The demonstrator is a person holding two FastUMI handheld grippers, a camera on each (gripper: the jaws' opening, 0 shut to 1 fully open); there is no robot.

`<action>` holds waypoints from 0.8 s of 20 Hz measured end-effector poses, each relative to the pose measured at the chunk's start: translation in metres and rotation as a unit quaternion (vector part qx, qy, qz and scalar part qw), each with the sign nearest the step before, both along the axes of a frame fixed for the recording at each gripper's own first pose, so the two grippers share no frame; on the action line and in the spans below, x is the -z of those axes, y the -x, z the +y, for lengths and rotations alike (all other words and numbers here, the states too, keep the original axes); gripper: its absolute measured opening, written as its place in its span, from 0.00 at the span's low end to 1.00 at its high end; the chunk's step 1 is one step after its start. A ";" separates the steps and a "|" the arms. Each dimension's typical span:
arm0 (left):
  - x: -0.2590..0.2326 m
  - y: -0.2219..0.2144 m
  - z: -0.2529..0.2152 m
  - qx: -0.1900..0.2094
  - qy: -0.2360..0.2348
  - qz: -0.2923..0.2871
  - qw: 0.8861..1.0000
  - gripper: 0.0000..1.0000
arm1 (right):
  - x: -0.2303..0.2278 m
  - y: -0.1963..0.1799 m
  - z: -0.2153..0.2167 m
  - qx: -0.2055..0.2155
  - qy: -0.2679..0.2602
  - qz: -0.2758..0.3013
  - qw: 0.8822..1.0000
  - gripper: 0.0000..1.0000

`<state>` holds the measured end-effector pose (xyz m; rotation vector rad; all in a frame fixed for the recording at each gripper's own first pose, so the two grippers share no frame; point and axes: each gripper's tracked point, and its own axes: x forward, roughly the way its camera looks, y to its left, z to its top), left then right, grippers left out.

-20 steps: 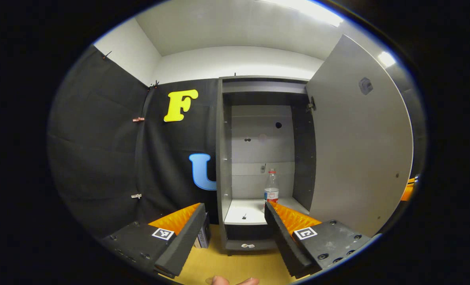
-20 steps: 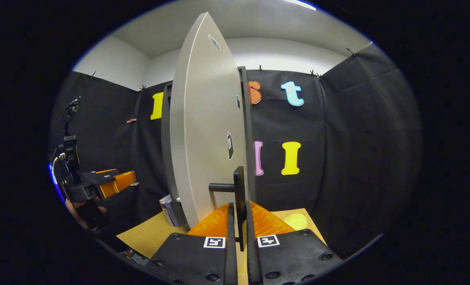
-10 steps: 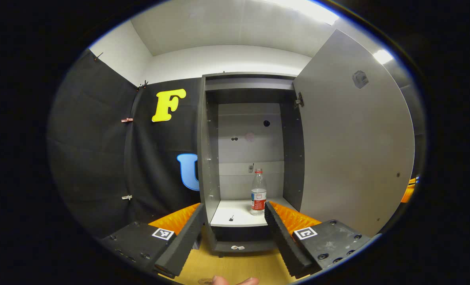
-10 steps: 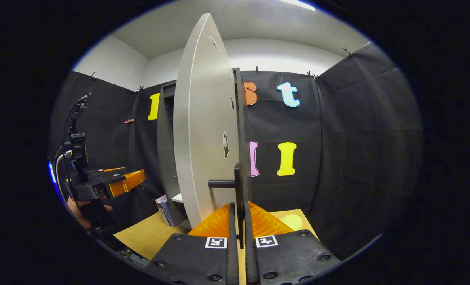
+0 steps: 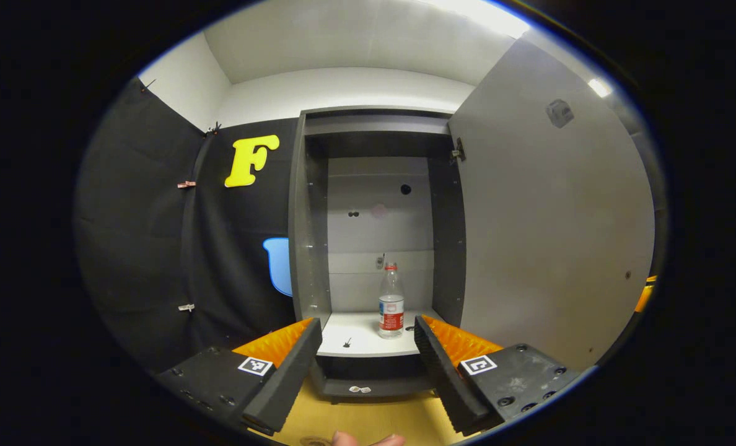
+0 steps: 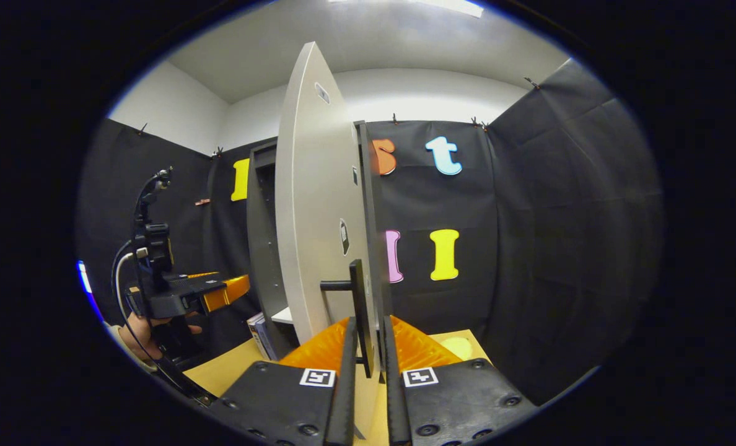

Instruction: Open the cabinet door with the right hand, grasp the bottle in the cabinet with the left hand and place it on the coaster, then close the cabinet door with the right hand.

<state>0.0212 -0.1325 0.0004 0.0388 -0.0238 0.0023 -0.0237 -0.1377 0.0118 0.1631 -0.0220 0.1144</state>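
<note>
In the left gripper view the left tool is spread wide before the open cabinet, where the bottle stands upright on the shelf, and in the right gripper view the right tool is clenched on the door handle, coaster on the tabletop beyond.

Cabinet mouth open in front of the left gripper, door swung wide at the right, shelf bare around the upright bottle, side walls narrowing the way in.
</note>
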 end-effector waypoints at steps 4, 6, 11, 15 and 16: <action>0.000 -0.010 -0.011 0.013 -0.001 0.001 1.000 0.94 | -0.003 -0.004 -0.051 0.081 -0.044 -0.009 0.996 0.39; 0.000 -0.018 -0.018 0.020 -0.005 -0.001 1.000 0.94 | 0.022 -0.009 -0.065 0.105 -0.054 0.030 0.993 0.69; 0.008 -0.056 -0.041 0.050 -0.019 -0.003 0.999 0.95 | 0.024 -0.009 -0.090 0.153 0.002 0.007 0.988 0.96; 0.018 -0.100 -0.054 0.062 -0.008 -0.003 0.998 0.94 | 0.037 -0.013 -0.097 0.160 0.021 0.019 0.987 0.98; 0.022 -0.116 -0.055 0.061 -0.004 -0.003 0.998 0.94 | 0.039 -0.013 -0.101 0.163 0.020 0.023 0.986 0.98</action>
